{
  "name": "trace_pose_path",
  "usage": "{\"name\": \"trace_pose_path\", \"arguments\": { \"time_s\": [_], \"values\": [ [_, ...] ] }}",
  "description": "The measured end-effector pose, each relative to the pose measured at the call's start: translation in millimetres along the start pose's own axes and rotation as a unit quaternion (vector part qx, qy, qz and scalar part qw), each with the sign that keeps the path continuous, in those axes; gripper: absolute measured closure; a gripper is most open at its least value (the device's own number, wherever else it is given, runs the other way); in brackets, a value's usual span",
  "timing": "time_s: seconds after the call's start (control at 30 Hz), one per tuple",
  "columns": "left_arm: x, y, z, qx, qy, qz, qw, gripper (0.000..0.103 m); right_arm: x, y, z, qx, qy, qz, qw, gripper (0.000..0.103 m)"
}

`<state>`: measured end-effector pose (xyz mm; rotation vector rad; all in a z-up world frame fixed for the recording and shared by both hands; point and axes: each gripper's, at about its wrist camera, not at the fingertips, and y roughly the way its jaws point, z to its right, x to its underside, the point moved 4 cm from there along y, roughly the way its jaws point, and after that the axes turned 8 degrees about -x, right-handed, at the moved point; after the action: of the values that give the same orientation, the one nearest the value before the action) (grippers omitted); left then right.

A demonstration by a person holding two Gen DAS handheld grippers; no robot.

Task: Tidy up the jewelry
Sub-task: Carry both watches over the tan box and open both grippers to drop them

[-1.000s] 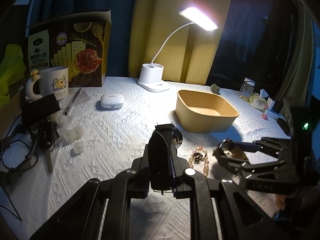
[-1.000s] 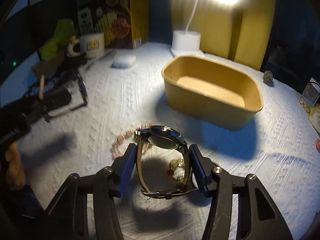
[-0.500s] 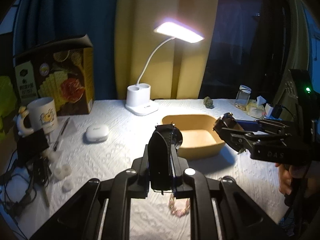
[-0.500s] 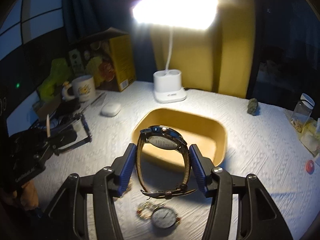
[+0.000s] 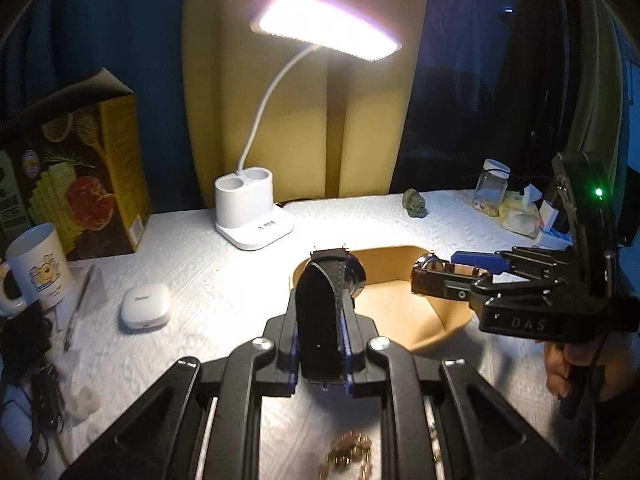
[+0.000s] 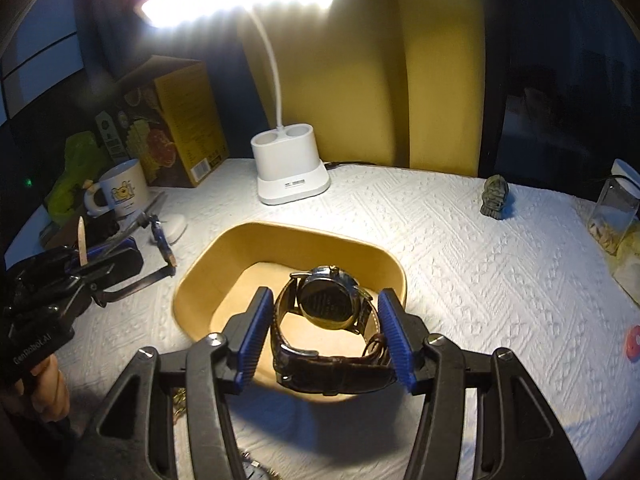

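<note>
Landmark: the shallow tan oval tray (image 6: pixel 200 276) on the white textured tablecloth (image 6: pixel 460 248). Nearest the lens in the left wrist view, a blurred heap of gold-coloured chain jewellery (image 5: pixel 348 456) lies on the cloth, short of the tray. Left gripper (image 5: pixel 322 344) is clamped tight on the folded black strap of a dark wristwatch (image 5: pixel 320 312), strap upright between the jaws, its round steel case at the top, lined up with the tray's near-left rim. Right gripper (image 6: pixel 326 332) has its blue ribbed pads (image 6: pixel 252 336) pressed on either side of a brown leather-strapped wristwatch (image 6: pixel 324 304), case back facing the lens, the strap loop spanning the jaws; it hangs over the tray's near rim, the tray's floor visible behind it. In the left wrist view this gripper reaches in from the right, above the tray, with a hand (image 5: pixel 560 368) on its grip. Left of the tray: a small white earbud case (image 5: pixel 145 307), a pen (image 5: pixel 78 312), a white cartoon-print mug (image 5: pixel 38 272). Beyond the tray stands a white gooseneck desk lamp (image 5: pixel 252 216), lit, its panel glaring overhead. Far left of the tray, a yellow printed cracker box (image 5: pixel 80 184). Beyond the tray to the right, a small greenish figurine (image 6: pixel 496 196) and a clear glass jar (image 5: pixel 490 188). Yellow and blue curtains (image 5: pixel 304 120) hang behind.
</note>
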<state>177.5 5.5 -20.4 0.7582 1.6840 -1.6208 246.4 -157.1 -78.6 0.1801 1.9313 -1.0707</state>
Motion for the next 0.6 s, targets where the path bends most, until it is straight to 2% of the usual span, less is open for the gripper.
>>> {"name": "trace_pose_path", "arguments": {
  "time_s": [0.2, 0.3, 0.37, 0.4, 0.47, 0.5, 0.53, 0.6],
  "values": [
    [-9.8, 35.1, 5.1, 0.013, 0.004, -0.022, 0.9997, 0.088, -9.8, 17.7, 15.7, 0.008, 0.011, 0.000, 1.000, 0.049],
    [-11.3, 52.4, 6.8, 0.022, 0.007, -0.042, 0.9989, 0.088, -15.3, 19.9, 21.8, 0.014, 0.012, 0.008, 1.000, 0.036],
    [-11.7, 59.5, 6.2, 0.027, 0.005, -0.048, 0.9984, 0.087, -18.0, 18.6, 26.0, 0.015, 0.014, 0.015, 1.000, 0.035],
    [-11.5, 63.0, 6.0, 0.031, 0.004, -0.054, 0.9981, 0.085, -18.4, 18.1, 28.2, 0.017, 0.015, 0.015, 1.000, 0.035],
    [-9.7, 65.0, 4.1, 0.038, -0.003, -0.057, 0.9977, 0.068, -17.8, 17.0, 31.2, 0.021, 0.019, 0.016, 0.999, 0.035],
    [-9.2, 64.6, 2.1, 0.033, -0.008, -0.055, 0.9979, 0.056, -17.3, 16.1, 32.5, 0.024, 0.021, 0.016, 0.999, 0.035],
    [-9.3, 63.6, 0.2, 0.027, -0.010, -0.052, 0.9982, 0.050, -16.6, 14.3, 33.5, 0.028, 0.021, 0.018, 0.999, 0.035],
    [-8.8, 59.7, -3.7, 0.018, -0.012, -0.046, 0.9987, 0.050, -15.6, 10.7, 33.1, 0.030, 0.022, 0.020, 0.999, 0.035]
  ]
}}
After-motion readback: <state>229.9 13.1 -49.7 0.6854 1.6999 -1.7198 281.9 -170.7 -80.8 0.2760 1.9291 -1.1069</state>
